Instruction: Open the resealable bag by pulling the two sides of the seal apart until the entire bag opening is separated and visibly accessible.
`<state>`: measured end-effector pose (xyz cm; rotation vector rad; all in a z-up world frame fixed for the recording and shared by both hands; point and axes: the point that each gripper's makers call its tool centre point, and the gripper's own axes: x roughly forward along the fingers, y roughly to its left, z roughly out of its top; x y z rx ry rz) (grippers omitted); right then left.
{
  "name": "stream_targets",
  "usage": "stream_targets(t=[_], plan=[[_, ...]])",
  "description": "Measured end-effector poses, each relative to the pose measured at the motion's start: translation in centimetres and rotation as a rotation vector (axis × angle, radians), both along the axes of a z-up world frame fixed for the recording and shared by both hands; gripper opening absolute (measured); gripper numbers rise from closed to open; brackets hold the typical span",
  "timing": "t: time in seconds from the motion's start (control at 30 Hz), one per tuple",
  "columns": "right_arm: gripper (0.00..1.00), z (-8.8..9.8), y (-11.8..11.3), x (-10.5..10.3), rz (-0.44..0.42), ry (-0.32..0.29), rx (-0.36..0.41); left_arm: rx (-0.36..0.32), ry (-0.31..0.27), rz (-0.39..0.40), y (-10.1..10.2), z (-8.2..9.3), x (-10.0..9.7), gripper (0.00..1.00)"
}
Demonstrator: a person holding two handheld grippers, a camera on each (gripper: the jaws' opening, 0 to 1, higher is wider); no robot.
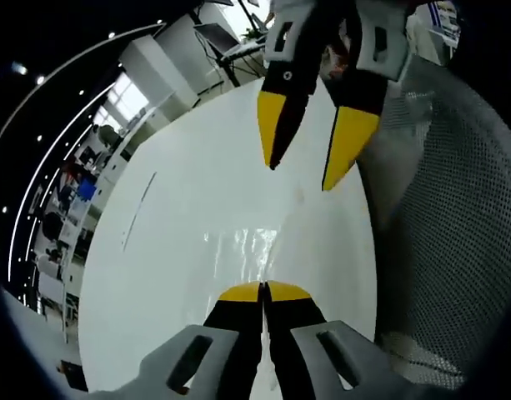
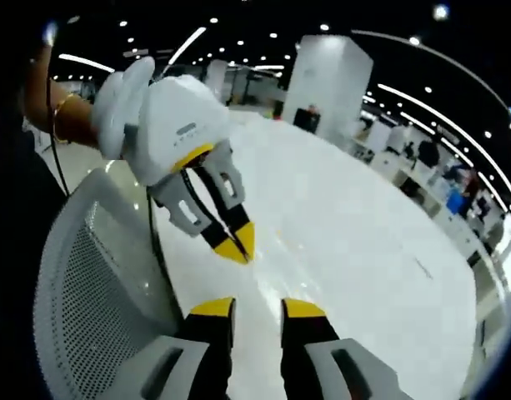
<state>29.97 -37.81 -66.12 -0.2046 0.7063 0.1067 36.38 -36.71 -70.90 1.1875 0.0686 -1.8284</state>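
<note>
Lying flat on the white table (image 1: 180, 250), the resealable bag (image 1: 247, 246) is seen in the lower middle of the left gripper view as a clear film, marked only by bright glints and creases. Its outline is hard to follow and the seal cannot be made out. The left gripper (image 1: 263, 291) is found at the bottom centre of this view with its yellow tips pressed together at the near edge of the bag; whether the film is pinched between them cannot be told. In the right gripper view the same gripper (image 2: 237, 242) is shown left of centre, its tips together and pointed down at the table. The right gripper (image 2: 257, 309) is seen at the bottom of its own view with a clear gap between the jaws, nothing being held. It (image 1: 309, 171) is also seen at the top of the left gripper view, jaws apart, above the bag. A grey mesh chair (image 1: 455, 233) is placed at the table edge
</note>
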Motion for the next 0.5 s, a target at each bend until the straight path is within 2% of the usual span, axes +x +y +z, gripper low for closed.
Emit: stream_targets(t=[0.3,0.5], plan=[[0.2,-0.2,-2.0,-2.0,-0.118,-0.001,0.064,0.003,-0.036,0.003,-1.1,-1.2,2.1,0.0],[0.31,-0.3,-2.6,-3.3,-0.222,-0.014,0.18,-0.004,-0.044,0.033,-2.7,-1.6,4.1,0.0]])
